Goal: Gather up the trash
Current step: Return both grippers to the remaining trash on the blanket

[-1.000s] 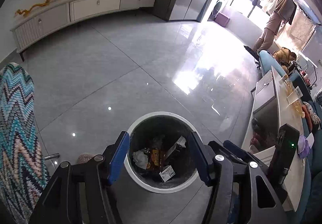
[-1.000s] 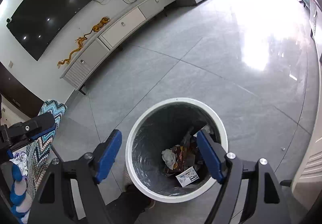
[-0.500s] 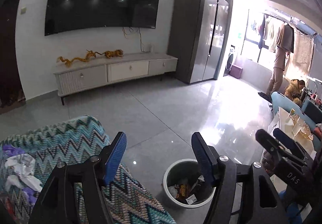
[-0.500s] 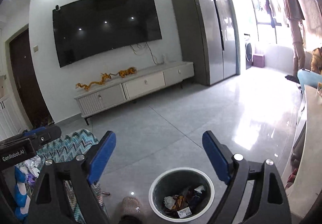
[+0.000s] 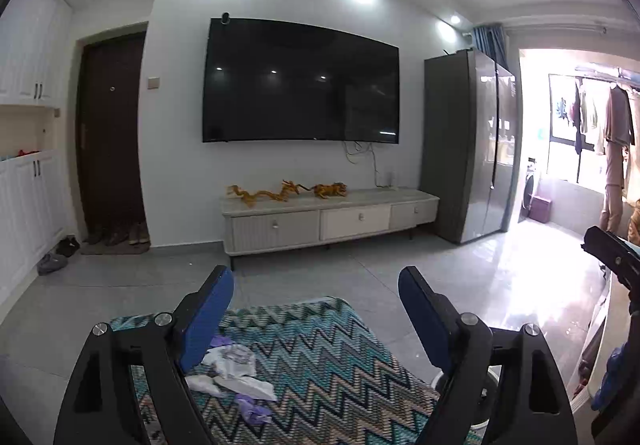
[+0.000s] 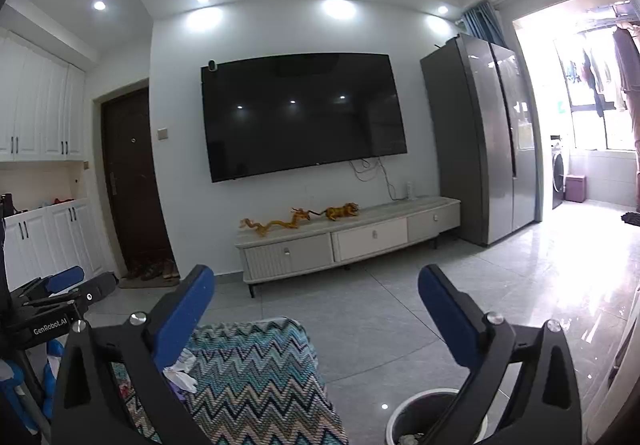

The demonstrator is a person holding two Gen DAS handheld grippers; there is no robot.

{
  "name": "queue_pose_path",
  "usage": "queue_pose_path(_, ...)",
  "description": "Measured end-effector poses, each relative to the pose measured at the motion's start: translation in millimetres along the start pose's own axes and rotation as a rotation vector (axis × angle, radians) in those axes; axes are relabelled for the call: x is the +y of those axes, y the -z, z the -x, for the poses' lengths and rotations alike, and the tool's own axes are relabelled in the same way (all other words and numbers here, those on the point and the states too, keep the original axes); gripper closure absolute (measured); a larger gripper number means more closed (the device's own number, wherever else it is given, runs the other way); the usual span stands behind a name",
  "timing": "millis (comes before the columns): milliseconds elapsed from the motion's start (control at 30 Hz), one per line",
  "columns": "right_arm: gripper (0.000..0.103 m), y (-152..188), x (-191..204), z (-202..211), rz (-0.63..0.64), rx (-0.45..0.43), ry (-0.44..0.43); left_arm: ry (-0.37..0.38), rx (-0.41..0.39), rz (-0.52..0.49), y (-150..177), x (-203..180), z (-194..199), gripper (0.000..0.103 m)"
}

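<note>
Left gripper (image 5: 316,305) points nearly level above the zigzag cushion (image 5: 320,365), jaws just widened, nothing between; right gripper (image 6: 316,309) likewise, beside the cushion, empty.

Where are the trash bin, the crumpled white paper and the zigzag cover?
trash bin (image 6: 416,403), right wrist view, on its white rim.
crumpled white paper (image 5: 234,363), left wrist view, middle of the wad.
zigzag cover (image 5: 332,369), left wrist view, bare patterned top.

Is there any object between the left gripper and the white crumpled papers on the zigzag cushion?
Nothing visible blocks it. The crumpled papers lie uncovered on the zigzag cushion, just below the left gripper, whose jaws have just been opening and hold nothing.
</note>
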State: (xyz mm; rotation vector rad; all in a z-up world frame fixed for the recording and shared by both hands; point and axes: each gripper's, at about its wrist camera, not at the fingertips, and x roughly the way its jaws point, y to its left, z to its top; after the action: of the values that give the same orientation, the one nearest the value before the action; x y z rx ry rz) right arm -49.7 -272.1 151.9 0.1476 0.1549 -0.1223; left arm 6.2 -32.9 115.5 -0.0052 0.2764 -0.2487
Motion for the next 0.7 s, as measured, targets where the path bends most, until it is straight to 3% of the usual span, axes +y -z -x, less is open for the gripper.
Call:
queue_pose_path(167, 0.000, -6, 34, 7, 0.031, -0.037, -0.073, -0.098, -0.040, 0.013, -3, 56, 33, 0.019)
queue_pose_path(400, 0.000, -4, 76, 4, 0.069, -0.074, -0.161, -0.171, -0.021, 0.020, -3, 123, 53, 0.018)
queue_pose_path(700, 0.000, 29, 129, -47, 0.095, 0.083, -0.267, -0.215, 0.033, 0.068, 29, 185, 47, 0.018)
